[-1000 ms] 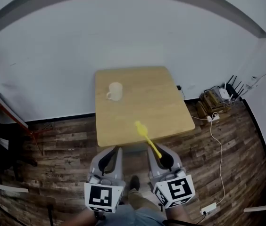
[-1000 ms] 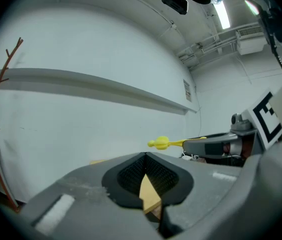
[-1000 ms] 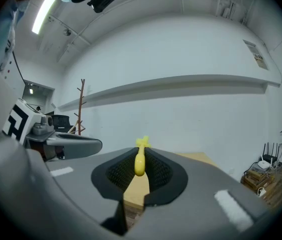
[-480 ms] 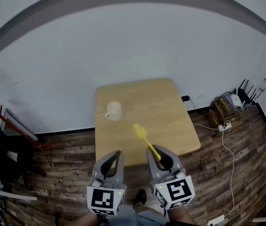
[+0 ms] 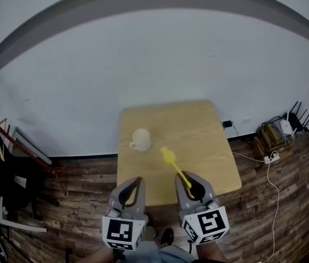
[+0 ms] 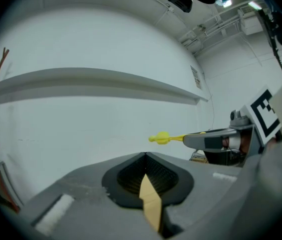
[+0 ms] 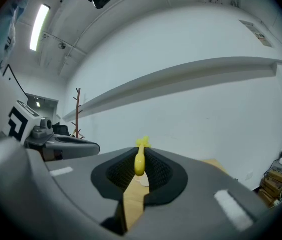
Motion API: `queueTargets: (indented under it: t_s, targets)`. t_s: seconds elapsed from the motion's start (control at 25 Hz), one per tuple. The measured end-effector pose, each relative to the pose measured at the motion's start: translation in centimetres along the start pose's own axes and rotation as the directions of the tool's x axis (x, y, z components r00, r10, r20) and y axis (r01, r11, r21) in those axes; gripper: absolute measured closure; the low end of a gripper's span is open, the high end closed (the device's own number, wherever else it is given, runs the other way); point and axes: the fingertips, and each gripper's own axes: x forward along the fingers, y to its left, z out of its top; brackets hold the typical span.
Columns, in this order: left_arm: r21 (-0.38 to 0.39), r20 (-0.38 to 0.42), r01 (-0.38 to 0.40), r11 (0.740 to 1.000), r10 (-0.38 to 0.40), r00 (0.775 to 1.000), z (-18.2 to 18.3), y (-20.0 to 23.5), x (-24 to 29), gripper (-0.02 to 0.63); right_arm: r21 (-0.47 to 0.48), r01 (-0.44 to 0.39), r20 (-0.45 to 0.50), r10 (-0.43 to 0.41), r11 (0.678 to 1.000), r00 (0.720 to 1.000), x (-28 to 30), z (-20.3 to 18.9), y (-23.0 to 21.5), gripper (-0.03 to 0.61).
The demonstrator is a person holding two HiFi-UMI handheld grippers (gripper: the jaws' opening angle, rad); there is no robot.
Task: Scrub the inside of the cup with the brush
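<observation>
Wooden table [image 5: 198,141] bears the cup [image 5: 141,139], cables [image 5: 268,159] beside; right gripper [image 5: 189,181] fingers [image 7: 167,175] pinch the brush [image 5: 175,167], left gripper [image 5: 131,184] fingers [image 6: 173,178] closed, empty.

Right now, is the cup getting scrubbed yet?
Not yet. Done: the right gripper is shut on the brush handle. In hand: the brush points out over the table. To do: the cup sits untouched on the table, the left gripper is shut and empty, no scrubbing begun.
</observation>
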Motion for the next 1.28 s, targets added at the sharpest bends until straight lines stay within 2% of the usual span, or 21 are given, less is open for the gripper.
queueTargets:
  t_s: [0.2,0.64,0.96,1.12,1.28]
  targets:
    - [-0.01,-0.007,-0.013,1.0,0.013,1.0,-1.1,2.5,2.1,0.594,-0.011,-0.008,-0.035,0.007,1.0,0.999,3.0,-0.7,-0.4,0.537]
    - [-0.091,-0.018,-0.022,0.996,0.02,1.0,-3.3,11.0,7.9,0.594,-0.024,-0.012,-0.106,0.009,1.0,0.994,12.7,-1.1,-0.6,0.537]
    - [-0.141,-0.055,0.027,0.99,-0.035,0.998,-6.6,15.2,12.0,0.594,-0.025,0.028,-0.196,-0.032,0.999,0.98,18.0,-3.4,-1.3,0.537]
    - [-0.21,-0.084,0.043,0.977,-0.062,0.995,-8.3,15.9,13.7,0.594,-0.018,0.055,-0.229,-0.057,0.998,0.972,19.2,-4.2,-1.9,0.537]
    - [-0.234,-0.084,0.092,0.968,-0.115,0.99,-10.0,16.0,15.0,0.594,0.005,0.069,-0.275,-0.065,0.998,0.959,19.6,-5.8,-2.5,0.537]
